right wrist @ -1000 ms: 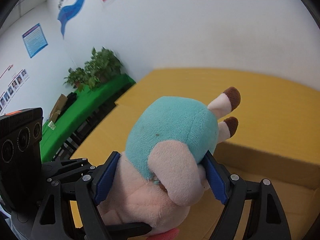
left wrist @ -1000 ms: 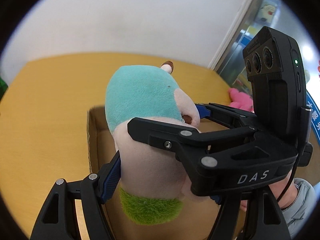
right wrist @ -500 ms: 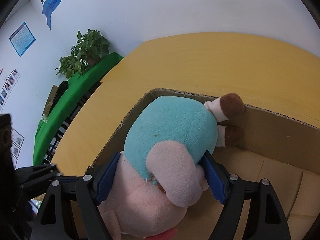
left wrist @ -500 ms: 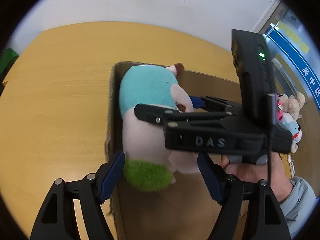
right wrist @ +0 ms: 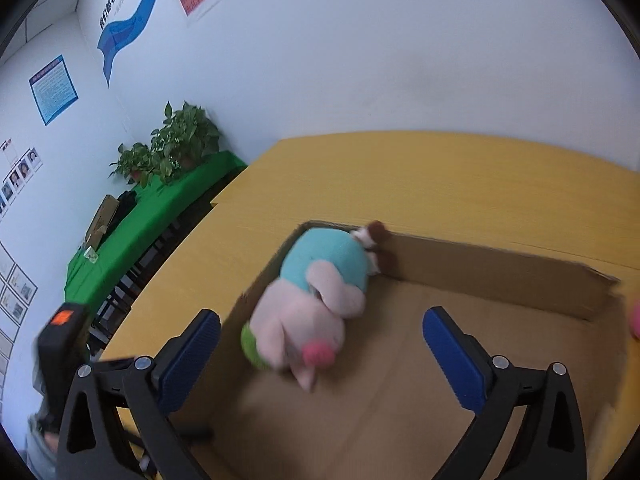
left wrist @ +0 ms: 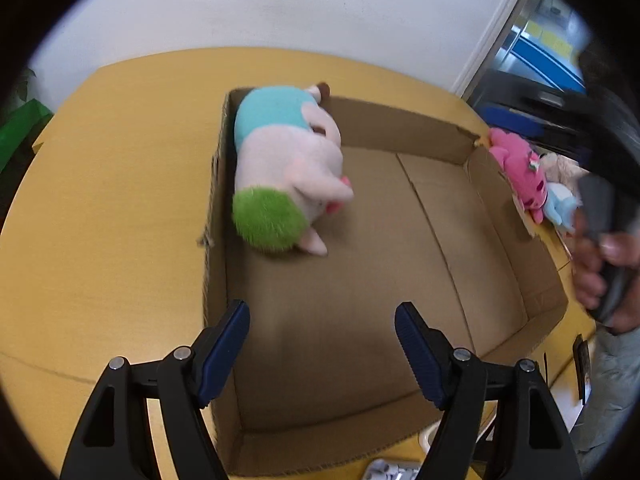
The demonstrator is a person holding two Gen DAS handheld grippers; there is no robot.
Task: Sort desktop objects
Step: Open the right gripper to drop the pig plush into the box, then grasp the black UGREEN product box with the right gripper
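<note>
Plush pig [left wrist: 286,168] lay on its side inside box [left wrist: 516,280], tucked in far left corner, brown-tipped feet against back wall. Left hand-held gripper [left wrist: 322,344] hung above box floor, jaws spread wide, nothing between blue pads [left wrist: 224,344]. Right hand-held gripper [right wrist: 320,356] likewise gaped over box, holding nothing, pig just beyond pads. Box sat on yellow surface [left wrist: 112,184]. Pink plush [left wrist: 520,164] lay outside right wall, other soft toys beside it.
</note>
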